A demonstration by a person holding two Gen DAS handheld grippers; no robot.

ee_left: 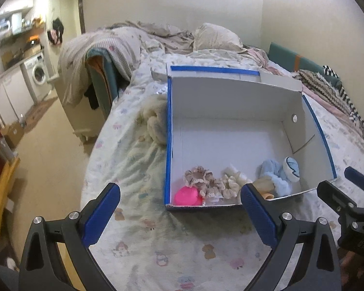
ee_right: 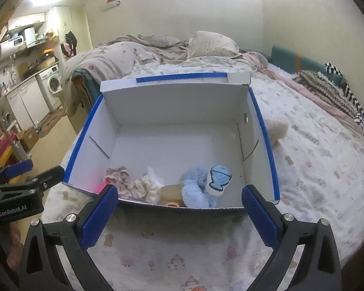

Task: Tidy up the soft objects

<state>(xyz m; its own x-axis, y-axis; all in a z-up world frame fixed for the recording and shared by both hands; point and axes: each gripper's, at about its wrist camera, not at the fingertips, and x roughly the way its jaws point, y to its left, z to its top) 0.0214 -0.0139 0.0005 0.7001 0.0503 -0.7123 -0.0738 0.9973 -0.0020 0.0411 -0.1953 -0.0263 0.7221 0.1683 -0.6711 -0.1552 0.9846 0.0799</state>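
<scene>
A white cardboard box with blue edges (ee_left: 230,143) (ee_right: 177,145) stands open on the bed. Along its near wall lie a pink ball (ee_left: 186,196), a beige frilled scrunchie (ee_left: 201,179) (ee_right: 116,174), a cream scrunchie (ee_left: 230,186) (ee_right: 144,186) and a light blue plush with a white fish patch (ee_left: 279,174) (ee_right: 206,184). A cream fluffy plush lies on the bed outside the box, by its left wall in the left wrist view (ee_left: 155,118) and past its right wall in the right wrist view (ee_right: 276,128). My left gripper (ee_left: 180,205) and right gripper (ee_right: 179,206) are both open and empty, just short of the box's near wall.
The bed has a patterned white sheet (ee_left: 143,242) with a rumpled duvet and pillow (ee_right: 211,43) at the far end and striped knit fabric (ee_right: 327,89) at right. The floor, a washing machine (ee_left: 38,74) and cabinets lie to the left.
</scene>
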